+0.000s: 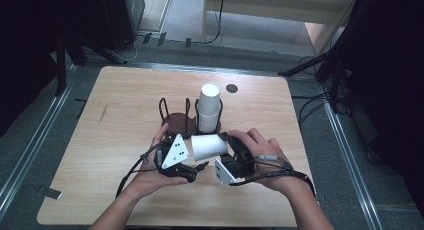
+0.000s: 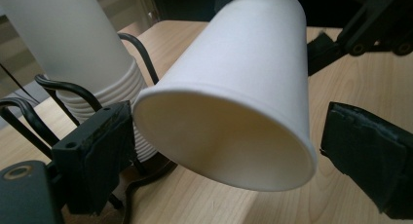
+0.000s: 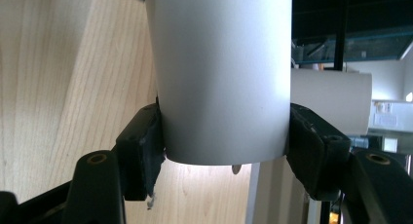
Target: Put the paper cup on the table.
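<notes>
A single white paper cup (image 1: 209, 146) lies on its side in the air between my two grippers, just above the table. My right gripper (image 1: 226, 149) is shut on its narrow base end; in the right gripper view both pads (image 3: 146, 151) press the cup (image 3: 221, 78) wall. My left gripper (image 1: 194, 152) is open around the wide rim. In the left gripper view the cup's mouth (image 2: 243, 136) faces the camera. One pad (image 2: 104, 151) sits right beside the rim, and the other pad (image 2: 365, 156) stands off it with a visible gap.
A stack of upside-down white cups (image 1: 209, 107) stands in a black wire holder (image 1: 175, 121) at the middle of the wooden table (image 1: 125, 100), just behind the grippers. A small dark round spot (image 1: 231, 88) lies behind the stack. Dark floor and stands surround the table.
</notes>
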The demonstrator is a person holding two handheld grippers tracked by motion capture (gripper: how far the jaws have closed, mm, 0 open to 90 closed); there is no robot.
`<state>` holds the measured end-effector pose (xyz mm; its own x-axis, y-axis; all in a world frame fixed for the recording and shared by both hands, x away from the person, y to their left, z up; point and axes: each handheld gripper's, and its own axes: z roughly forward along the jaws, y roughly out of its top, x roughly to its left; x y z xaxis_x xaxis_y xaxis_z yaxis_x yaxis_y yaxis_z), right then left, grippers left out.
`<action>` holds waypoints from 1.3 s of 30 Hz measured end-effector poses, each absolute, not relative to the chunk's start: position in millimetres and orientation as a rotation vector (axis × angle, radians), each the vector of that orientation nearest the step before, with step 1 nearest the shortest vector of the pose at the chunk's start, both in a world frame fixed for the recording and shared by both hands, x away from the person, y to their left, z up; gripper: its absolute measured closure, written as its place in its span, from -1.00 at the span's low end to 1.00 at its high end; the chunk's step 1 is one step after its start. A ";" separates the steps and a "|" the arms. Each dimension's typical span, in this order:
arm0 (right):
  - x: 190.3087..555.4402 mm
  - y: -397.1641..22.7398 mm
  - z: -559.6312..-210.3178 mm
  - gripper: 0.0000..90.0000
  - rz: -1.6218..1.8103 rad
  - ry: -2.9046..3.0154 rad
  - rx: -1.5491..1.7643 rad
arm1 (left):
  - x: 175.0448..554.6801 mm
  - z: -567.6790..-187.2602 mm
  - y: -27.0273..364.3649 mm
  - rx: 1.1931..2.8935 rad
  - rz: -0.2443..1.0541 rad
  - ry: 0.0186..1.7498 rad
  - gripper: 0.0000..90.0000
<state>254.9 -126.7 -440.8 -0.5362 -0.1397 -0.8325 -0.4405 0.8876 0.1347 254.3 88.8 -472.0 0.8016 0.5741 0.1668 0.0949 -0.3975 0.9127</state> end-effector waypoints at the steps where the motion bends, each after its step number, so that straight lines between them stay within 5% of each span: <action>1: 255.6 -127.7 -440.7 -0.22 0.425 2.126 -0.403 | 255.1 -470.8 91.0 1.918 0.557 0.508 -0.90; 39: 261.2 -145.0 -454.5 -0.22 1.095 1.868 0.397 | 264.6 -454.1 121.8 1.617 0.336 0.621 -0.96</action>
